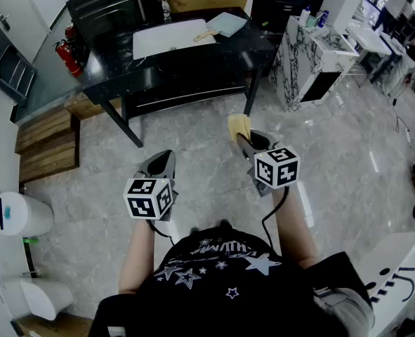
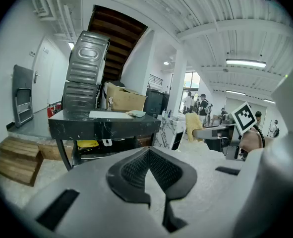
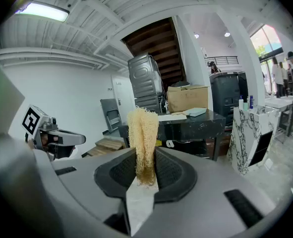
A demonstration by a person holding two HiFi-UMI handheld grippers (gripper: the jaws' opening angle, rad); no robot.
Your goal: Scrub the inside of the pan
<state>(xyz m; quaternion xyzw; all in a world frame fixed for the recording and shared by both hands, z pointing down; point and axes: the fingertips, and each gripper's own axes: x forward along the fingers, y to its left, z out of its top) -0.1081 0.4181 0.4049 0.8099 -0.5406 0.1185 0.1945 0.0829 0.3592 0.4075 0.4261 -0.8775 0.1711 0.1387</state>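
Yellow, coarse-fibred loofah scrubber (image 3: pixel 143 133) stands upright between the pads of my right gripper (image 3: pixel 146 171). The jaws are closed onto its lower end and pinch it narrow there, while the top fans out free above the tips. From the head view it pokes forward past the gripper's nose.

My left gripper (image 2: pixel 147 153) has its jaws brought fully together. The ribbed pads meet at the tips and there is nothing between them.

Both grippers are held out in front of the body, side by side and apart from each other, tipped slightly downward over the grey marble floor (image 1: pixel 193 153). Neither touches anything but what it holds.

The black table (image 1: pixel 116 76) stands ahead, well apart from both grippers. On its top lies a white board (image 1: pixel 166 41). Just beside it, toward the table's right end, is a pale teal, flat piece with a wooden handle that I take for the pan (image 1: pixel 227 22). The handle points toward the board. I cannot see its inside from here.

Also noted:
- A red fire extinguisher (image 1: pixel 68 56) stands by the table's left end.
- Wooden steps (image 1: pixel 45 142) are on the floor at the left.
- A marble-patterned cabinet (image 1: pixel 312 65) is to the right of the table.
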